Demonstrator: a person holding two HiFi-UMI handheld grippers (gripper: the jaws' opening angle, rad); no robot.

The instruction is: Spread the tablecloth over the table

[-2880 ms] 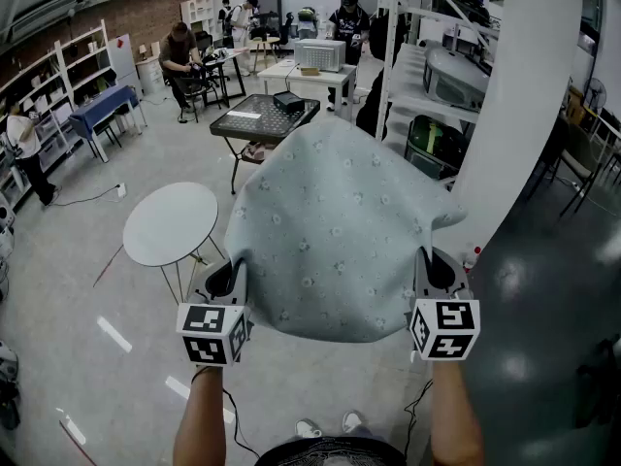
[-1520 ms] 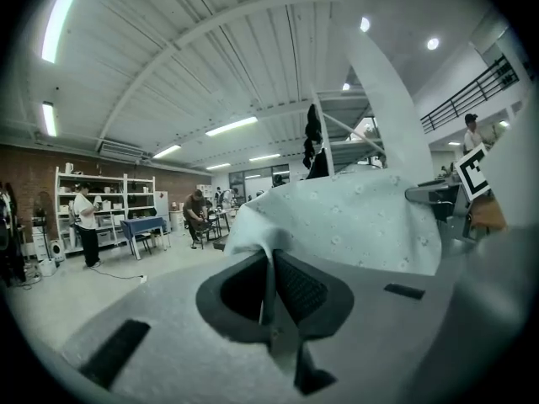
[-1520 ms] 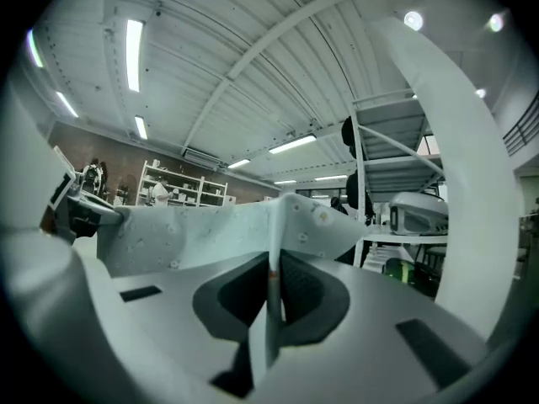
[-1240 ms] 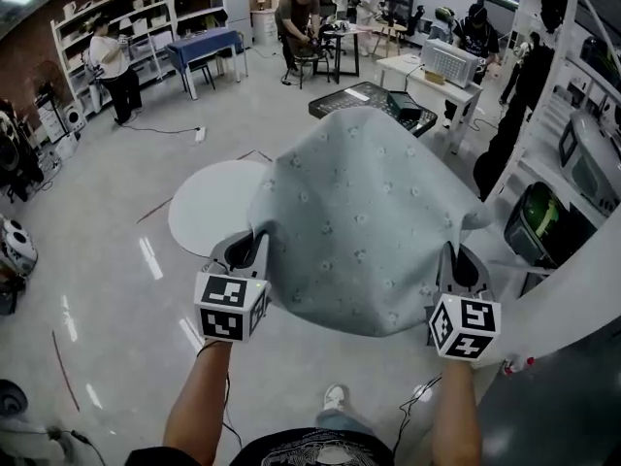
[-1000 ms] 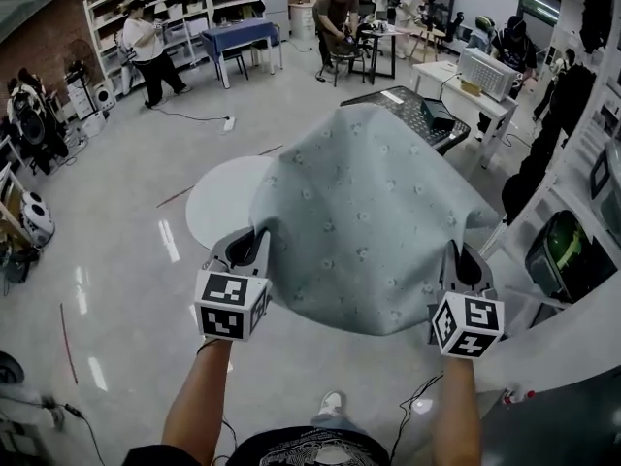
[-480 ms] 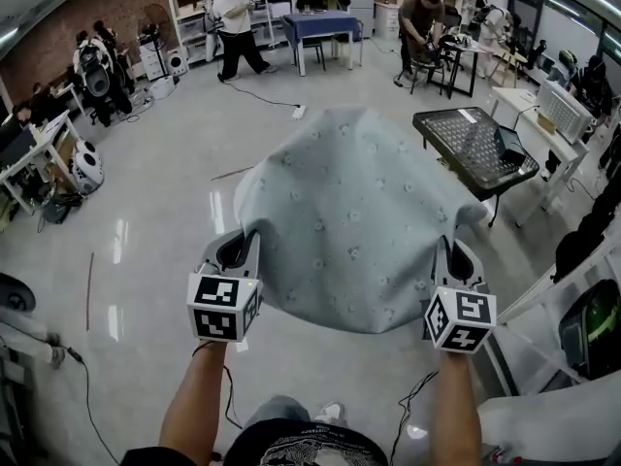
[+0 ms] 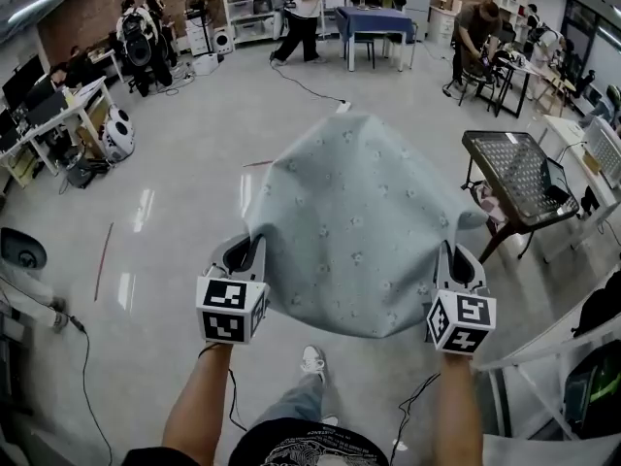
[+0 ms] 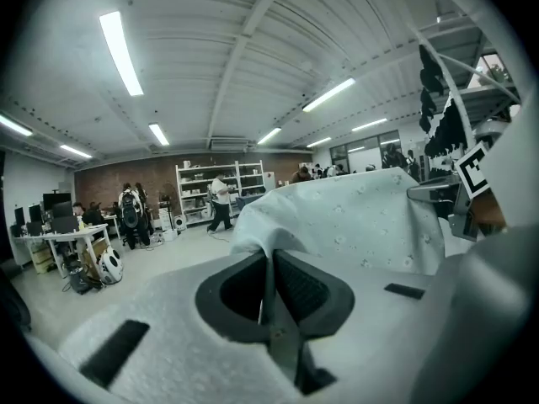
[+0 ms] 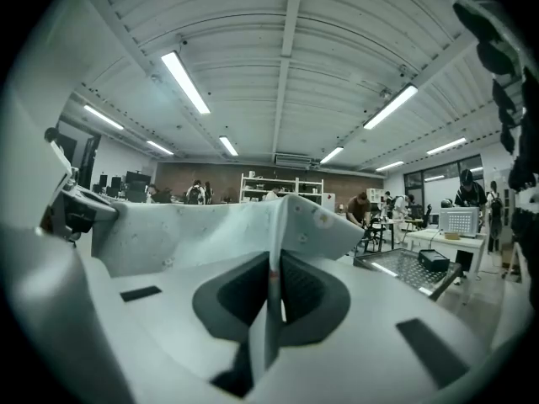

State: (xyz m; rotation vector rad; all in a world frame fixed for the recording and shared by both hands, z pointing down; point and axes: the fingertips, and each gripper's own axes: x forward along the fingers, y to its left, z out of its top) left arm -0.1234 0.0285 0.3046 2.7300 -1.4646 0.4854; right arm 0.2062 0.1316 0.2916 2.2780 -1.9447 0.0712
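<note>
**A:** Where does the tablecloth (image 7: 354, 226) sit against the two hands?

**B:** It hangs in the air ahead of both. Its near edge runs side to side from the left hand-held gripper (image 7: 243, 252) to the right hand-held gripper (image 7: 456, 260). The rest bellies out forward, away from the person, above the floor (image 7: 165, 212). It touches no desk.

**A:** And the grips?

**B:** Each is pressed together on a corner of the cloth. Both gripper views show a thin pleat pinched between the pads. Neither hand leads: they stand level and well apart, with the edge drawn fairly taut between them.

**A:** Which desk is it meant for?

**B:** I cannot tell from here. The only desk in view is the black mesh-topped desk (image 7: 514, 168), off to the right and nearer the right hand. Anything straight ahead is hidden under the cloth.

**A:** What differs from a second ago?

**B:** A round white desk showed just left of the cloth then, and it is out of view now. The mesh desk was behind the cloth's far edge and now lies clear to the right. The whole room has swung across, so the person seems to be turning left. The two grips and the cloth's billow look the same.
</note>
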